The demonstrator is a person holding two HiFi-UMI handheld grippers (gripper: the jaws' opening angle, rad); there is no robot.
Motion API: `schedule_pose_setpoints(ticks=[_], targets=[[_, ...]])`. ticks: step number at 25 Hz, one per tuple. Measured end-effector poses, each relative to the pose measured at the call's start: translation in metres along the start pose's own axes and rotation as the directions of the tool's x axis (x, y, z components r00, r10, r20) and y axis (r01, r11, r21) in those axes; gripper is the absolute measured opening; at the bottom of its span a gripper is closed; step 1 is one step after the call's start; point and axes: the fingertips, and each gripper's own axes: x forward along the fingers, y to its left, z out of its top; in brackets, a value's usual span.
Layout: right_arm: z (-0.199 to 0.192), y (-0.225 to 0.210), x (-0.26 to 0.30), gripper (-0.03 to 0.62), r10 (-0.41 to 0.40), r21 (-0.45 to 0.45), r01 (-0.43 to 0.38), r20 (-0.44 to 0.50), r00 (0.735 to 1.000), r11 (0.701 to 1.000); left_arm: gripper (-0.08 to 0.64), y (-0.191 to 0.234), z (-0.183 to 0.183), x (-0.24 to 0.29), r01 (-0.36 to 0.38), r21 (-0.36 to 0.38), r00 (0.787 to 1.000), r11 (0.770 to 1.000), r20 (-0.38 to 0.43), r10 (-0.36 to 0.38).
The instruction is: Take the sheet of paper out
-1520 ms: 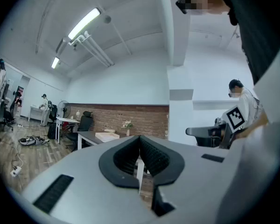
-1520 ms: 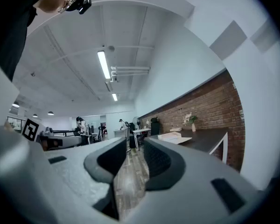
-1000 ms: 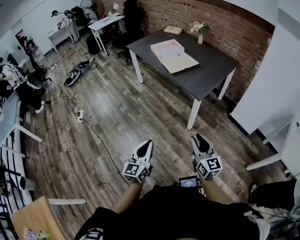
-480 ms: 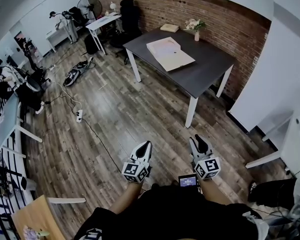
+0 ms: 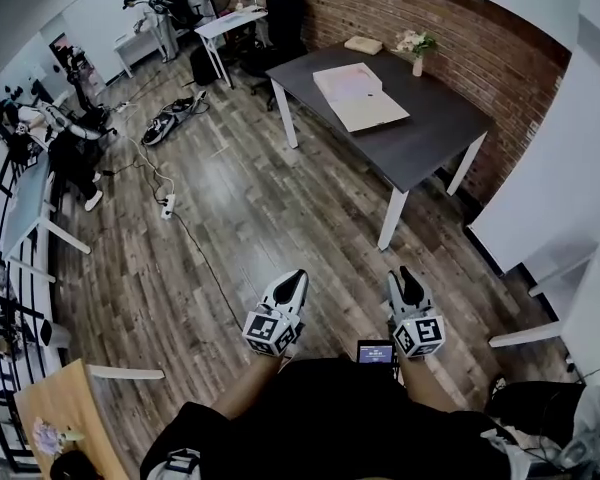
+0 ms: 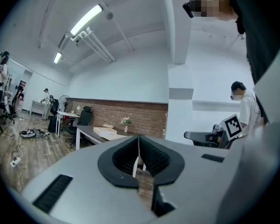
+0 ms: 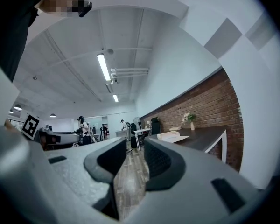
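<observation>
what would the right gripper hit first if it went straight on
Nothing close: the right gripper points level over wooden floor, with the dark table off to its right. The far white desk seems first, though depth is unclear.

Legible text, labels, brands, numbers, signs: none in any view. Left marker cube (image 5: 270,333) on the left claw (image 5: 294,284) and right marker cube (image 5: 420,335) on the right claw (image 5: 407,280): black-and-white square code patterns on their faces, without letters or digits. Small lit screen (image 5: 376,353) low between the two cubes: bluish display, content too small to read.
</observation>
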Motion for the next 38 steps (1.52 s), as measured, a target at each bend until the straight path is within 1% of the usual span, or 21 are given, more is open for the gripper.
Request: schedule_pose_setpoints(ticks=[6, 9, 11, 14, 17, 21, 26, 28, 31, 35, 38], targets=[[-0.007, -0.008, 0.022, 0.123, 0.011, 0.011, -0.011, -0.018, 1.0, 1.0, 0.002, 0.017, 0.0, 0.015, -0.006, -0.008, 1.0, 1.0, 0.003, 0.006], [-0.012, -0.014, 0.046, 0.122, 0.006, 0.007, -0.006, -0.03, 1.0, 1.0, 0.006, 0.04, 0.002, 0.03, -0.012, -0.001, 1.0, 1.0, 0.013, 0.012], [-0.014, -0.021, 0.067, 0.123, 0.0, -0.003, 0.0, -0.037, 0.999, 1.0, 0.009, 0.06, 0.002, 0.046, -0.018, 0.017, 1.0, 1.0, 0.014, 0.018], [-0.016, -0.037, 0.102, 0.123, -0.017, -0.005, 0.016, -0.05, 0.999, 1.0, 0.019, 0.091, -0.002, 0.081, -0.013, 0.034, 1.0, 0.999, -0.005, 0.014], [-0.014, -0.051, 0.146, 0.123, -0.021, -0.016, 0.02, -0.075, 0.997, 1.0, 0.038, 0.124, -0.001, 0.121, 0.007, 0.018, 1.0, 1.0, -0.022, -0.007], [0.001, -0.07, 0.206, 0.123, -0.032, -0.038, 0.029, -0.085, 0.996, 0.999, 0.052, 0.166, 0.01, 0.174, 0.031, 0.014, 0.999, 0.999, -0.027, -0.031], [0.013, -0.09, 0.277, 0.121, -0.058, -0.055, 0.053, -0.087, 0.995, 0.997, 0.069, 0.212, 0.023, 0.232, 0.064, 0.064, 0.997, 0.996, -0.054, -0.061], [0.015, -0.096, 0.3, 0.122, -0.071, -0.061, 0.066, -0.083, 0.994, 0.996, 0.071, 0.227, 0.023, 0.253, 0.083, 0.079, 0.994, 0.993, -0.072, -0.077], [0.017, -0.108, 0.331, 0.123, -0.094, -0.06, 0.09, -0.073, 0.993, 0.994, 0.071, 0.245, 0.019, 0.286, 0.114, 0.078, 0.99, 0.99, -0.095, -0.107], [0.012, -0.127, 0.366, 0.123, -0.114, -0.049, 0.11, -0.084, 0.99, 0.993, 0.075, 0.267, 0.02, 0.326, 0.125, 0.067, 0.987, 0.99, -0.105, -0.118], [0.006, -0.152, 0.393, 0.122, -0.122, -0.041, 0.119, -0.088, 0.989, 0.992, 0.077, 0.282, 0.015, 0.363, 0.133, 0.067, 0.985, 0.989, -0.117, -0.125]])
